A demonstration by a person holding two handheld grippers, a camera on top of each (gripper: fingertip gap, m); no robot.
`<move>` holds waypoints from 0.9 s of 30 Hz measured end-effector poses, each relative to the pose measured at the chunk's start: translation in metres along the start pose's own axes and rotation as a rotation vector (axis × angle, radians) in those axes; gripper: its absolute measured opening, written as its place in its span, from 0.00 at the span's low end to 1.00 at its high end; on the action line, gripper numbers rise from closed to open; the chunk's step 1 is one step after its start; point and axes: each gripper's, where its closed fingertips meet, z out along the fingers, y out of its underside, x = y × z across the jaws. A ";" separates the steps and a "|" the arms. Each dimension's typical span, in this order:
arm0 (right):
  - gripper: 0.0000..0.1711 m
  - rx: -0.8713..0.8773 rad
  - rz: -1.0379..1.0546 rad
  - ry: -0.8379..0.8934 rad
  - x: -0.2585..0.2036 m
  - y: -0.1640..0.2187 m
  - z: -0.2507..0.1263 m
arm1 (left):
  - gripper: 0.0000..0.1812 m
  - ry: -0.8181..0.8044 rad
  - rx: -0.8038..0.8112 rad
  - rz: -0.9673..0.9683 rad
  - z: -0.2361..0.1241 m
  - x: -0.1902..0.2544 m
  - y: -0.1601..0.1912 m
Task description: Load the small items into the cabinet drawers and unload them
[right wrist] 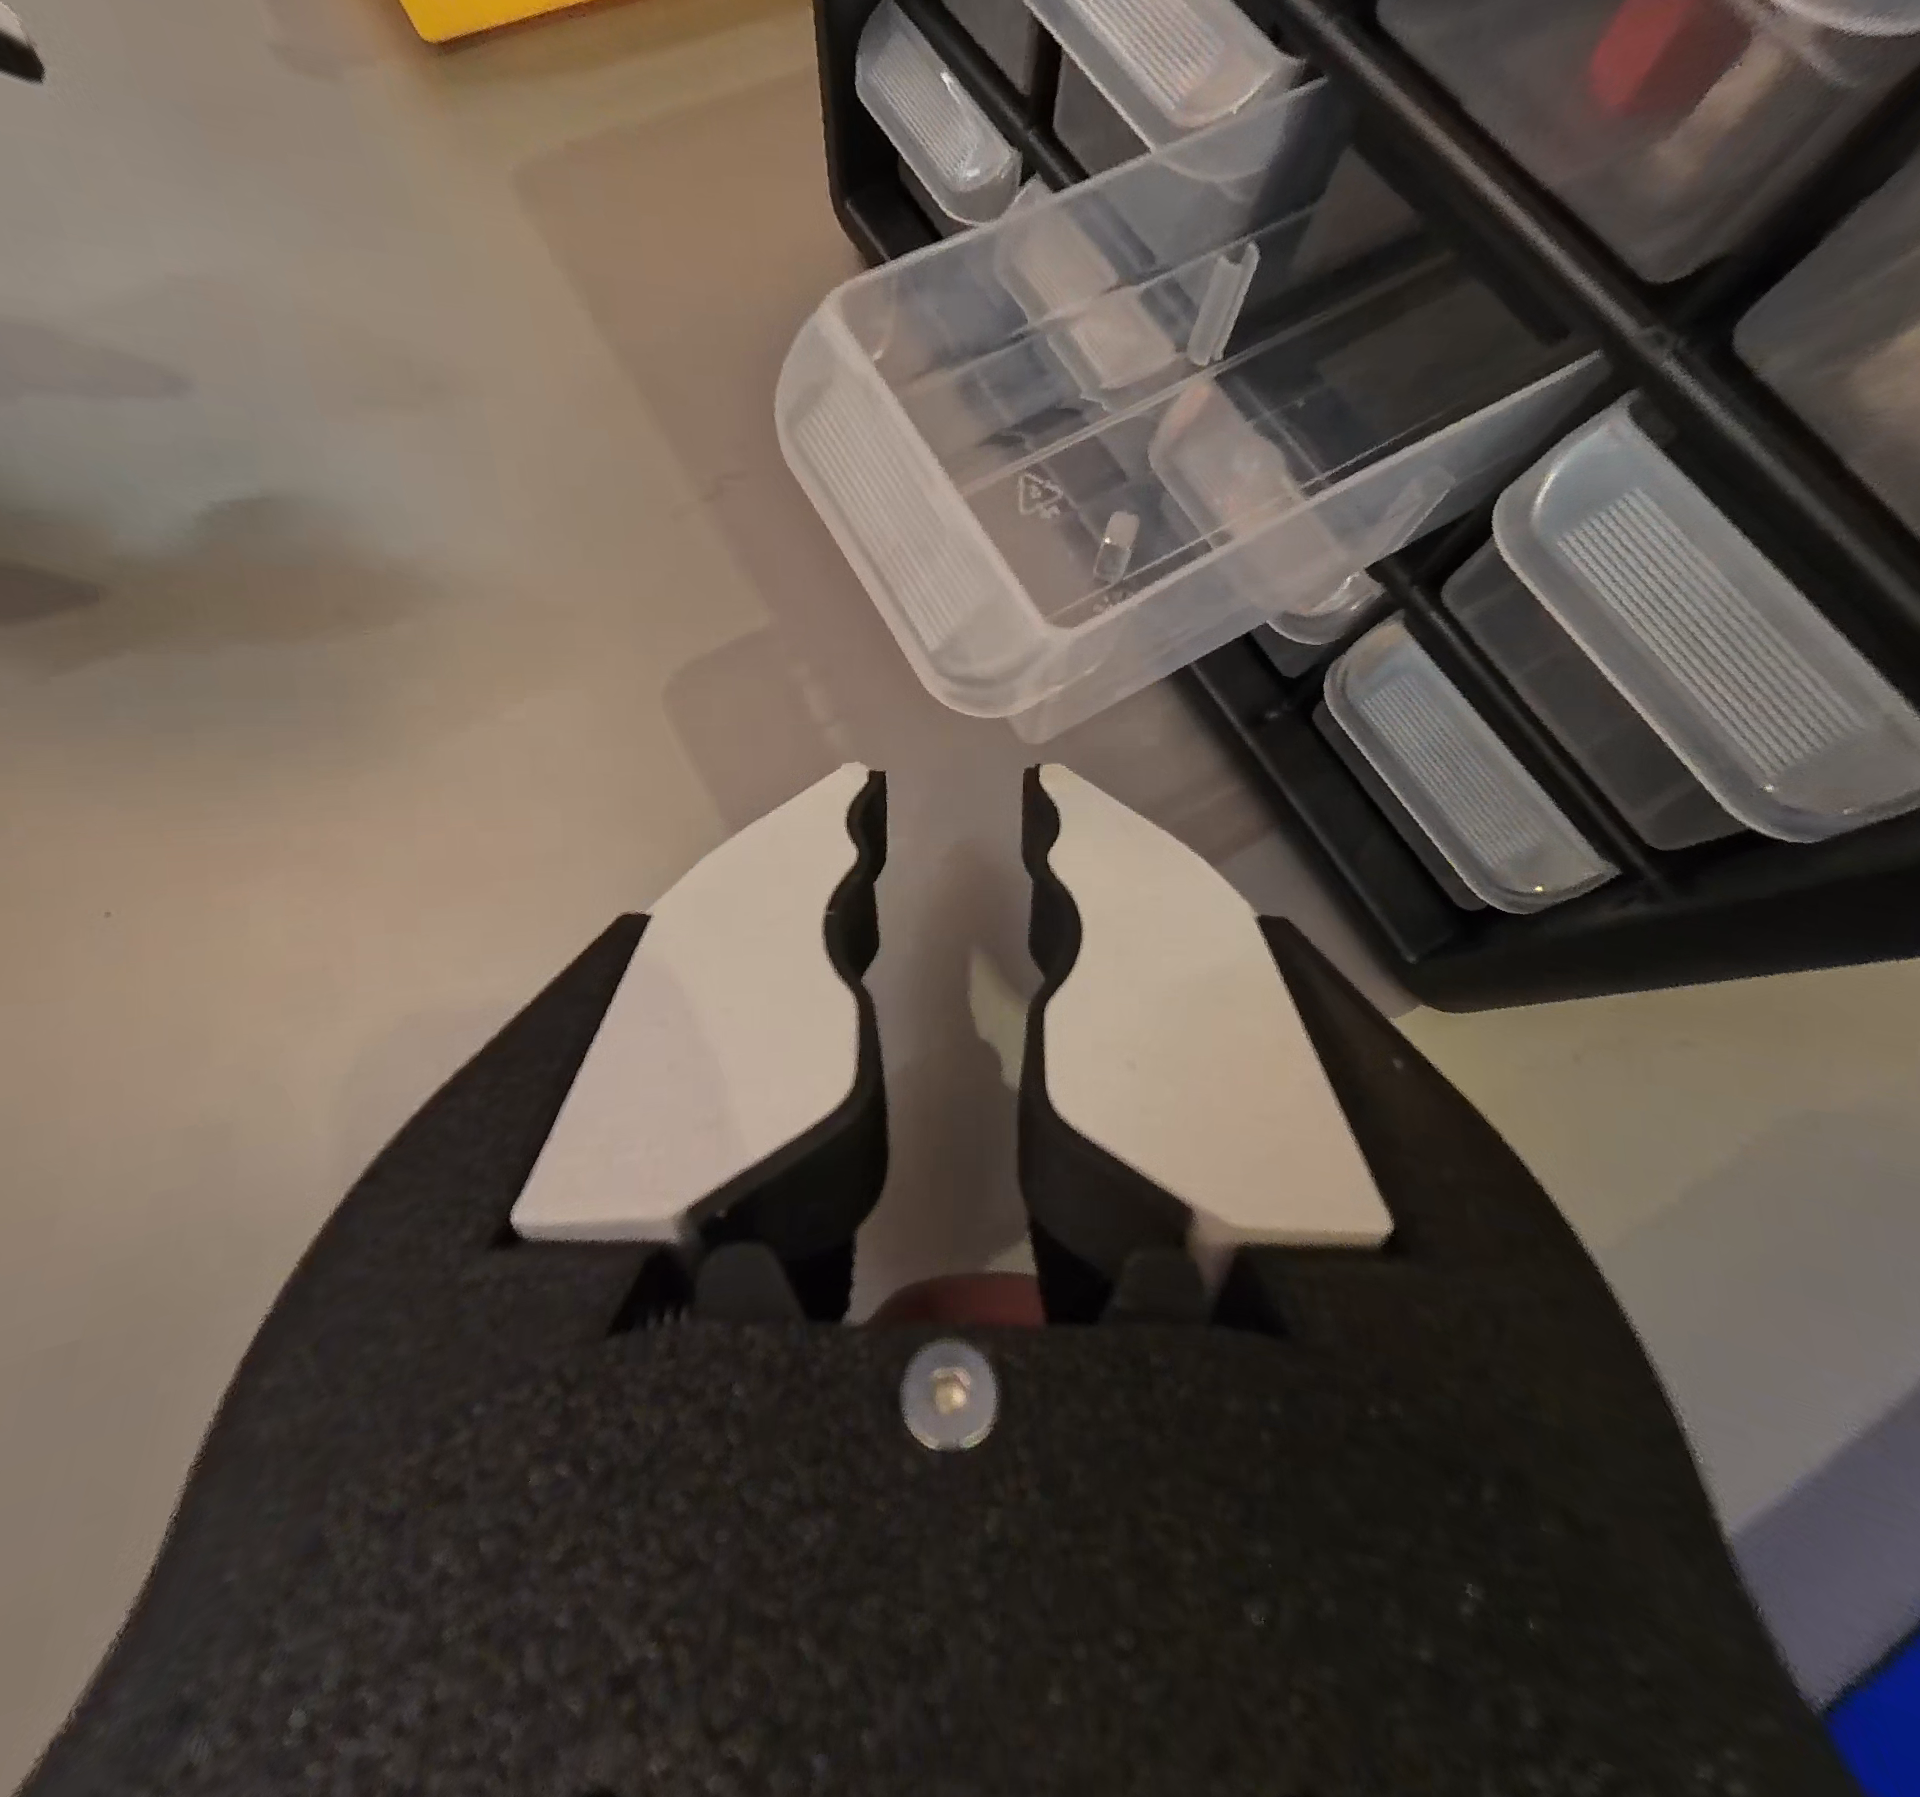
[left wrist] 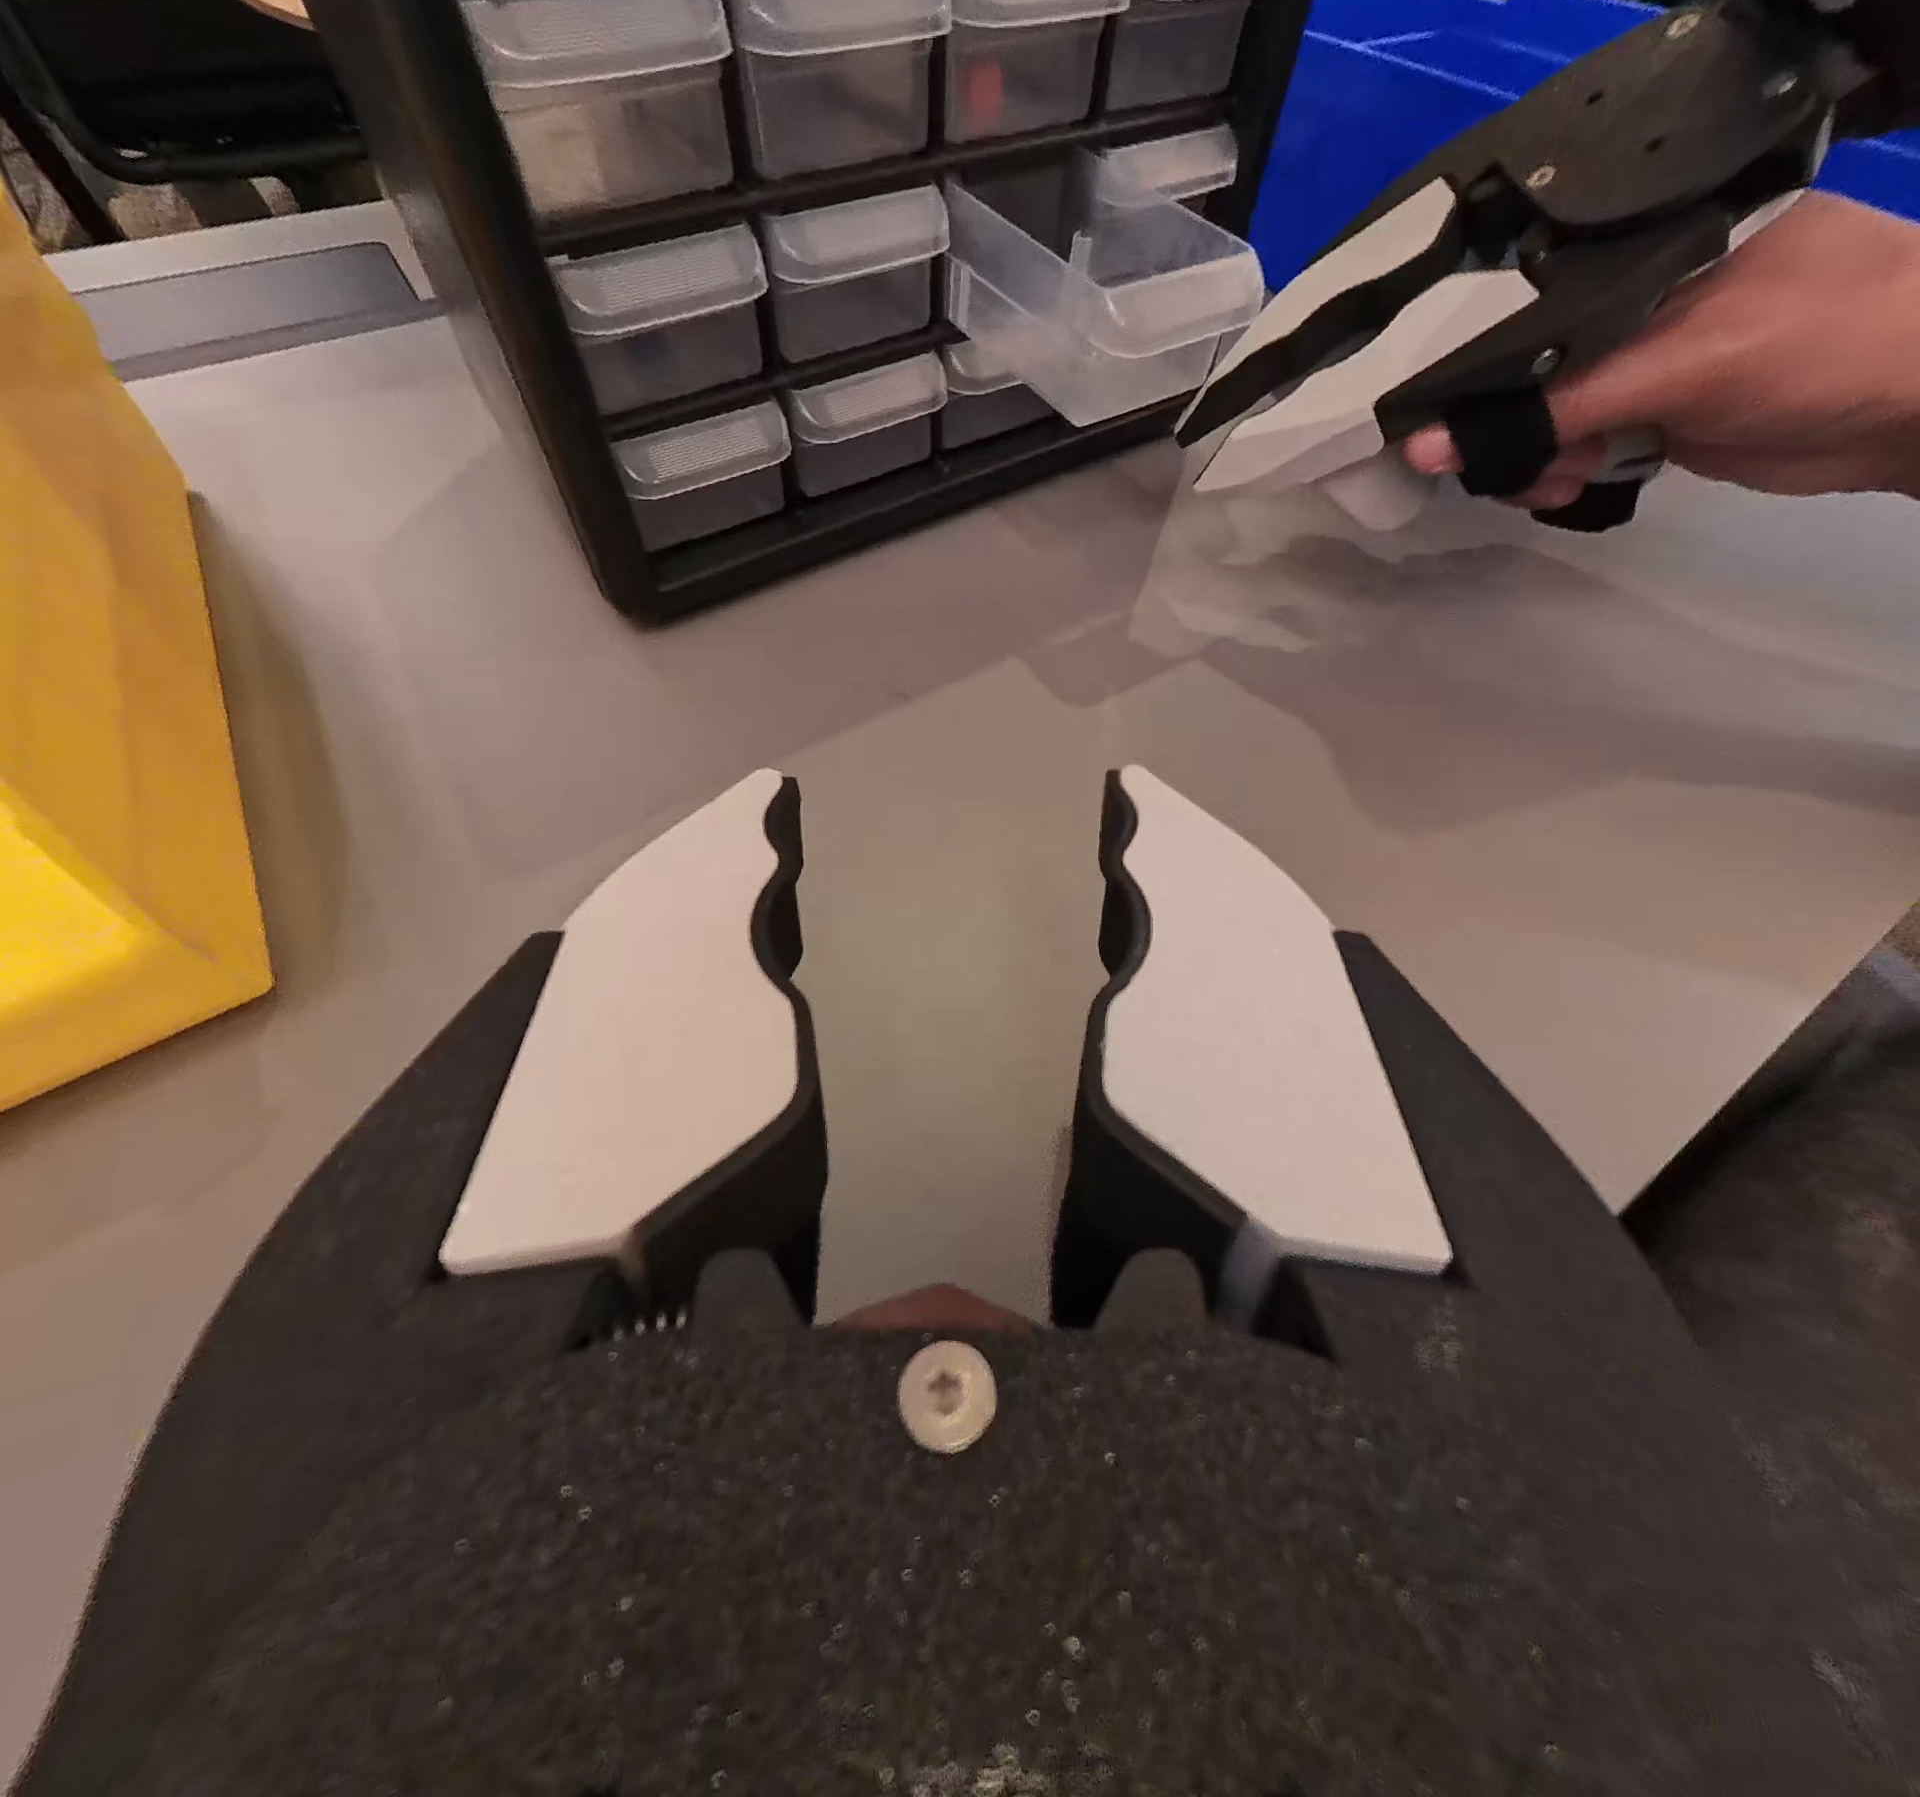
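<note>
Mostly glossy grey table (left wrist: 520, 708) — yellow bin (left wrist: 104, 708) alongside

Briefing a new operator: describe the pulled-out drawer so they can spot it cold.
Find the black cabinet of small clear drawers on the grey table, between the yellow bin and the blue bin. The open drawer sits third column from the left, second row from the bottom. It alone juts out, sagging; every neighbour is shut flush.

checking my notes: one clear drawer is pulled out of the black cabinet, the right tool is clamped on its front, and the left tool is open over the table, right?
Not quite. The right tool is not clamped on the clear drawer: the right wrist view shows its fingers apart, just short of the drawer's front and holding nothing. The rest stands: the drawer is pulled out of the black cabinet, and the left tool is open over the table.
</note>
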 end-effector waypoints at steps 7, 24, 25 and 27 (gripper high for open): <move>0.14 0.120 0.021 0.042 0.005 -0.010 -0.018 | 0.30 0.034 -0.006 -0.011 0.002 0.009 0.001; 0.19 0.439 0.434 0.750 -0.003 -0.042 -0.041 | 0.29 0.099 0.013 -0.074 -0.004 0.016 0.002; 0.18 0.431 0.436 0.751 -0.006 -0.043 -0.037 | 0.29 0.104 0.016 -0.076 -0.005 0.017 0.001; 0.19 0.418 0.455 0.739 -0.009 -0.042 -0.029 | 0.29 0.114 0.021 -0.077 -0.006 0.020 0.000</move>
